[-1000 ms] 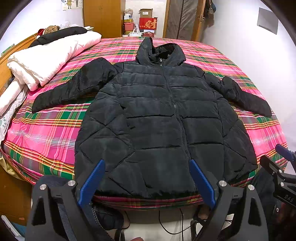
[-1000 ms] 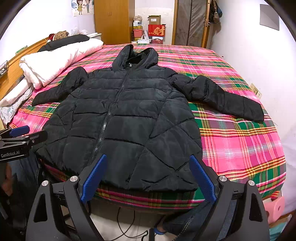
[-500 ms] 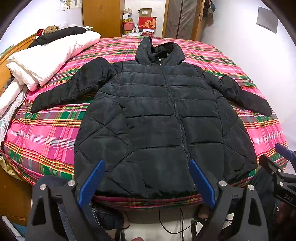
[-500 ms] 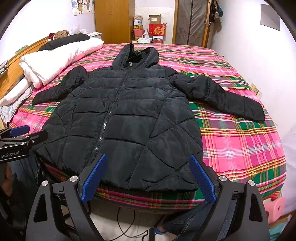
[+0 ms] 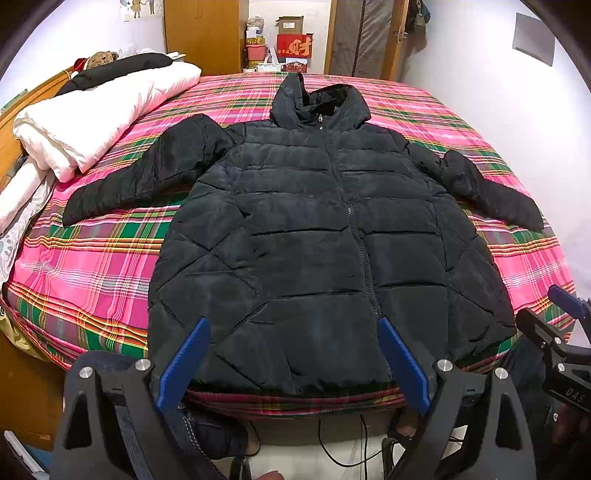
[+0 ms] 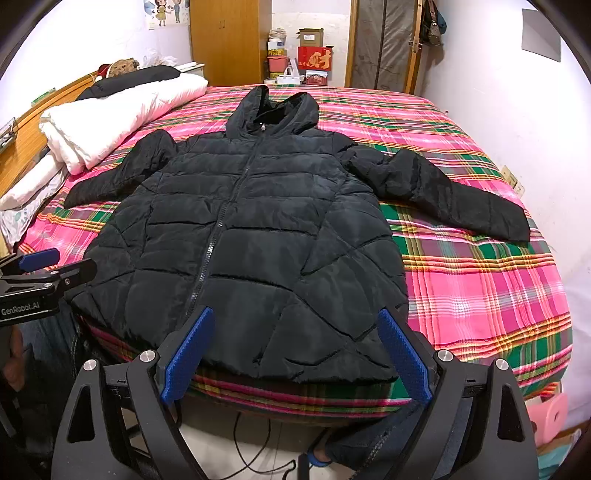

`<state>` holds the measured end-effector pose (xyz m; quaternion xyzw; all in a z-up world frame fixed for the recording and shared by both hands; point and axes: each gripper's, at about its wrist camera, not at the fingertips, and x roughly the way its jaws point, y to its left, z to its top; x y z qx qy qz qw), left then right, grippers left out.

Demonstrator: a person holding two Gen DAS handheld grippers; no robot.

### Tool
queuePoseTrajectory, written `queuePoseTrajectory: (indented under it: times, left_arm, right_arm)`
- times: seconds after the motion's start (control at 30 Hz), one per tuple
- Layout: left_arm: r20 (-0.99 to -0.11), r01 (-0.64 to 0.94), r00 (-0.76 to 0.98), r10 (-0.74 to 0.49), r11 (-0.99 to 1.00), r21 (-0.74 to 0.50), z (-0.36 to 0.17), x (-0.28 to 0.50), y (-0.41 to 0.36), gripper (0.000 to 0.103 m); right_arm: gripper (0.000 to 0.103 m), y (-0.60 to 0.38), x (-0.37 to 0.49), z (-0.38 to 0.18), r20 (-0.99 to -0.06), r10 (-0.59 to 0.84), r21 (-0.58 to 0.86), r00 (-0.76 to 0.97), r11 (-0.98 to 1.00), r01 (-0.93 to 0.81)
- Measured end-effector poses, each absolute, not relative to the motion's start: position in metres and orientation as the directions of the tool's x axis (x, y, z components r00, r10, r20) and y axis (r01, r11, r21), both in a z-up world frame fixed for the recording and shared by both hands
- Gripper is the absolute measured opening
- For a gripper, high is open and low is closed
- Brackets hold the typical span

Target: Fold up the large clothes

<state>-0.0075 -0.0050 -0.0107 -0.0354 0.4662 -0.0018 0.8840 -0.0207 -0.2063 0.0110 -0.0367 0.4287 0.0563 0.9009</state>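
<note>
Black puffer jacket (image 5: pixel 317 251) hem hid bed (image 5: pixel 92 266) near edge at 6 o'clock. Left gripper (image 5: pixel 291 363) body was cut off by bottom edge. Right gripper (image 6: pixel 295 363) likewise, at 6 o'clock. Person's leg (image 6: pixel 354 443) was mostly hidden behind gripper frame. Wall poster (image 6: pixel 166 13) at 11 o'clock was cropped, too small to read.

Black puffer jacket (image 5: pixel 314 236) flat on bed (image 5: pixel 92 266), front up, zipped, hood (image 5: pixel 317 98) toward far end. Both sleeves spread out to sides. Hem at near bed edge. Left claw (image 5: pixel 293 363) wide open, blue pads (image 5: pixel 183 363) above hem, holding nothing. Right claw (image 5: pixel 554 321) at right frame edge, just beside jacket's hem corner; jaw state unclear. White folded duvet (image 5: pixel 99 110) far left on bed, black item on top. Cable (image 5: pixel 343 448) on floor below.
</note>
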Motion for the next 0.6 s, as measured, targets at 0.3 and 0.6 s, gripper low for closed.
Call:
queuePoseTrajectory:
  times: [0.3,0.6]
  left_arm:
    - [-0.831,-0.035,0.554,-0.037,0.997,-0.068,-0.018,0.002,0.000,0.093]
    - [-0.834,-0.052,0.551,-0.030,0.996,-0.071,-0.028,0.030,0.021,0.093]
  right_arm:
    - [0.090,-0.200,-0.013,0.004,-0.785,0.072,-0.022,0.615,0.989,-0.143]
    - [0.090,-0.188,0.020,-0.003,-0.801,0.091,-0.016,0.592,0.985,-0.173]
